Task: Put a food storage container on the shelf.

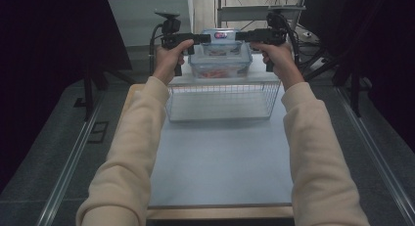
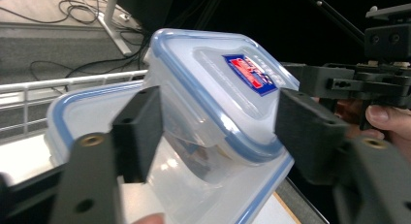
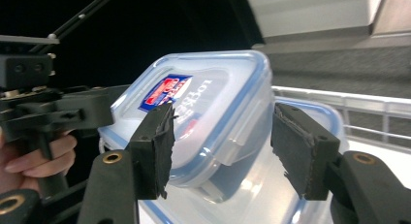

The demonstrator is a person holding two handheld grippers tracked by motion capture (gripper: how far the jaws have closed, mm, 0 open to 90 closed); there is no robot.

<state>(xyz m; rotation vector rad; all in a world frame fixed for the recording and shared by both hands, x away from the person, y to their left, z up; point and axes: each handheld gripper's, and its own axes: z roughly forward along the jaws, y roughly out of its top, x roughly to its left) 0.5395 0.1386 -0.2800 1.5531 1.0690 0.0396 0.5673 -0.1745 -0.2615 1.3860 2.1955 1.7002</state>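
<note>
Table [image 1: 220, 167]: pale top, bare across the near half. Wire basket [image 1: 222, 101] toward the far edge, midway between left and right. Just beyond it, at the far edge, large clear container [image 1: 220, 64] with small blue-rimmed container [image 1: 221, 40] stacked on top. Left gripper [image 1: 205, 38] and right gripper [image 1: 240, 36] flanking the small one, jaws well apart, pads clear of its walls, gripping nothing. Step, likely: release after stacking, or set-up for a lift. Next: either level withdrawal or squeezing evenly from both sides.
</note>
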